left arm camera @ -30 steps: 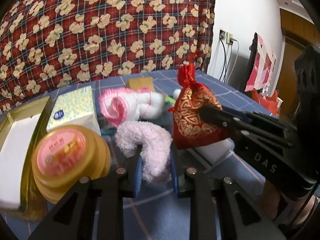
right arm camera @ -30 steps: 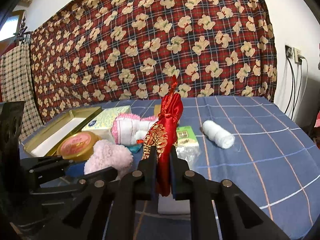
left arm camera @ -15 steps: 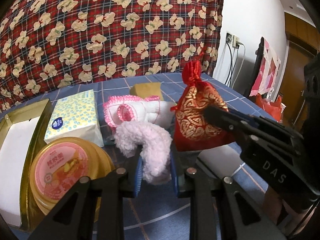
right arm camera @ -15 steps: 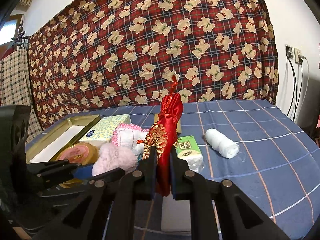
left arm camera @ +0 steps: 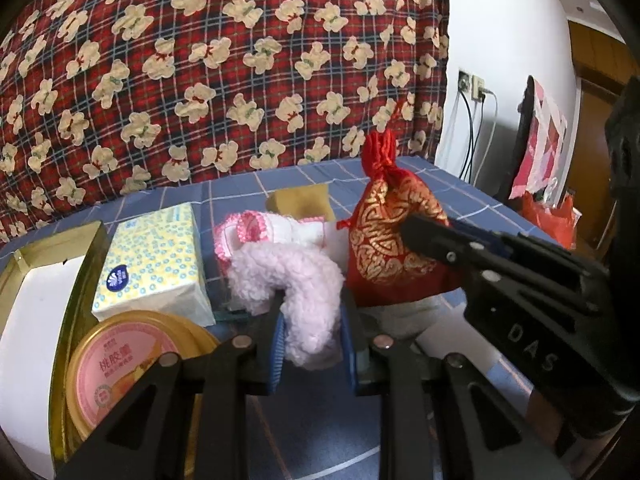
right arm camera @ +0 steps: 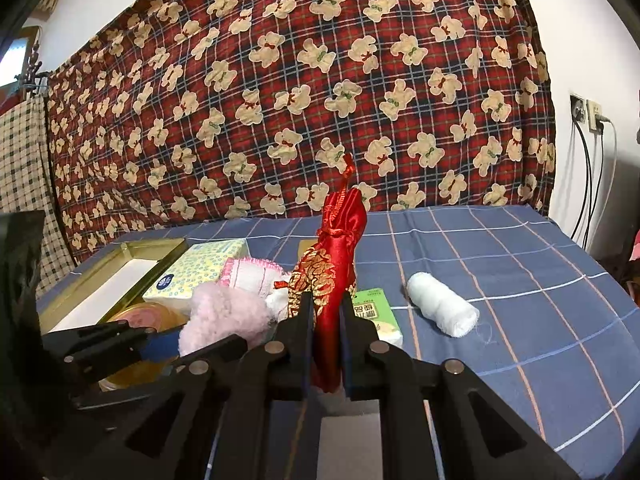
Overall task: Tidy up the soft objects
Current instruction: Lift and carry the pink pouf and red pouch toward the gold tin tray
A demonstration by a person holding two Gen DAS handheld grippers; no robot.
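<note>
A fluffy pink piece (left arm camera: 298,280) is clamped between the left gripper (left arm camera: 314,344) pads, held above the blue checked cloth (right arm camera: 520,280). A red embroidered pouch (right arm camera: 334,280) is pinched upright in the right gripper (right arm camera: 325,344), just beside it

The left hand-held gripper (left arm camera: 312,344) points forward and somewhat downward, its two black fingers drawn close with blue pads (left arm camera: 279,354) pressing on a fluffy pink piece (left arm camera: 296,292). The right hand-held gripper (right arm camera: 325,344) sits just beside it, angled the same way, its jaws squeezed nearly together on a red and gold pouch (right arm camera: 334,280) standing upright between them.
</note>
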